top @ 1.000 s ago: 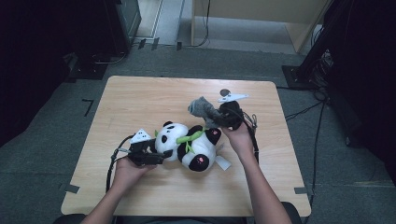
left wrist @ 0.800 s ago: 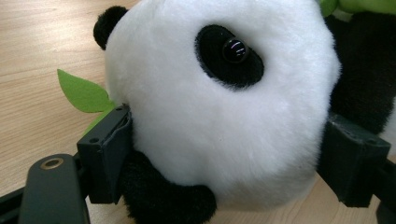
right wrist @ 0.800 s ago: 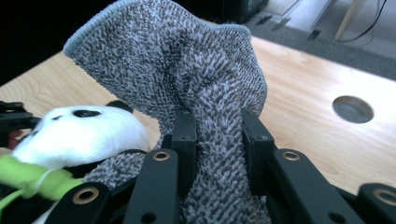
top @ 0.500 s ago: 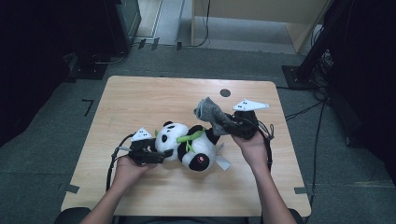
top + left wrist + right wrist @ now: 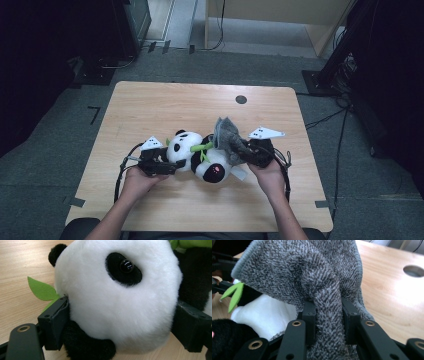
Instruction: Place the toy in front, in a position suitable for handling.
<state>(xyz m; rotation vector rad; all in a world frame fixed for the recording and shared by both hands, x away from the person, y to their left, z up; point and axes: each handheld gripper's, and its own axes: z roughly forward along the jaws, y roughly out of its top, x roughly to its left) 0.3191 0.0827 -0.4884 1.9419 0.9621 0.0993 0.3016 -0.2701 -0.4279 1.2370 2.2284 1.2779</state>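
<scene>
From the high view we see the panda plush [image 5: 197, 157] lying on its side near the middle of the wooden table [image 5: 165, 105], our left gripper [image 5: 167, 165] at its head and our right gripper [image 5: 245, 152] bringing a grey cloth [image 5: 227, 137] against its body, probably to wipe or cover the toy while the other hand steadies it. In the left gripper view the jaws stand wide on either side of the panda's white head [image 5: 117, 297]; they have just been opening, and both pads appear to rest against the fur, so we judge the head braced rather than freed. A green felt leaf [image 5: 41, 288] pokes out beside it. In the right gripper view the jaws are clamped tight on a bunched fold of the cloth [image 5: 319, 285], which drapes over the panda.
</scene>
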